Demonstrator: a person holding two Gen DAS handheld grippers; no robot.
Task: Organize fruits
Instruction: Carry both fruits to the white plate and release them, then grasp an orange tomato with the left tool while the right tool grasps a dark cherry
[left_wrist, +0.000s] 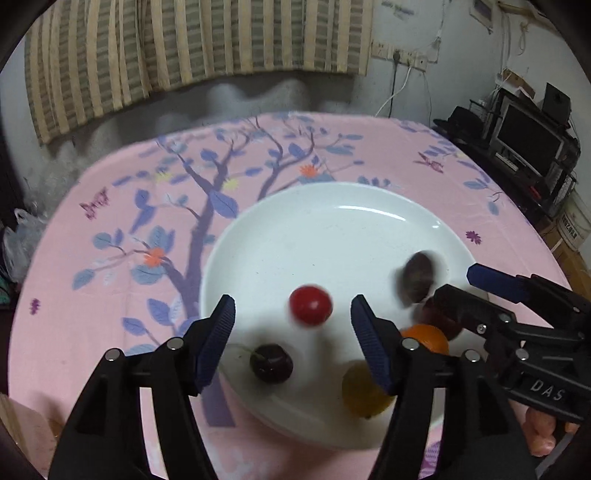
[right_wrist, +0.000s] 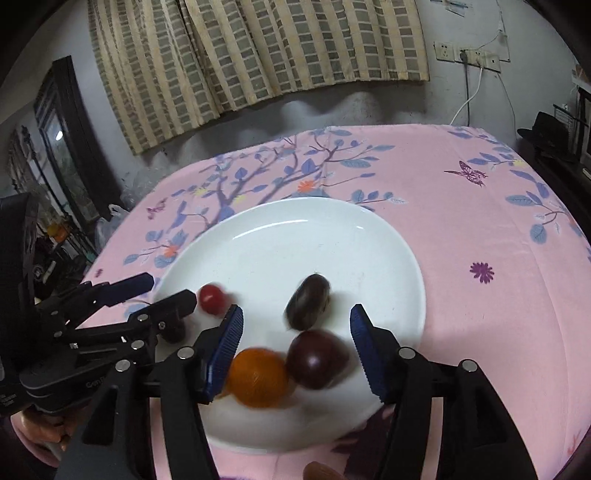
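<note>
White plate (left_wrist: 369, 206) on pink floral tablecloth (left_wrist: 110, 277) holds all the fruit. Left gripper (left_wrist: 291, 314) jaws parted, nothing gripped — red cherry tomato (left_wrist: 310, 304) blurred between the fingers, apart from both pads. Dark cherry (left_wrist: 270, 363) with stem and a yellow fruit (left_wrist: 364, 393) near the plate's front rim. Right gripper (right_wrist: 295, 325) jaws likewise parted, empty — dark oblong fruit (right_wrist: 308, 301) blurred between them; orange (right_wrist: 258, 376) touching a dark plum (right_wrist: 316, 358) just below.
</note>
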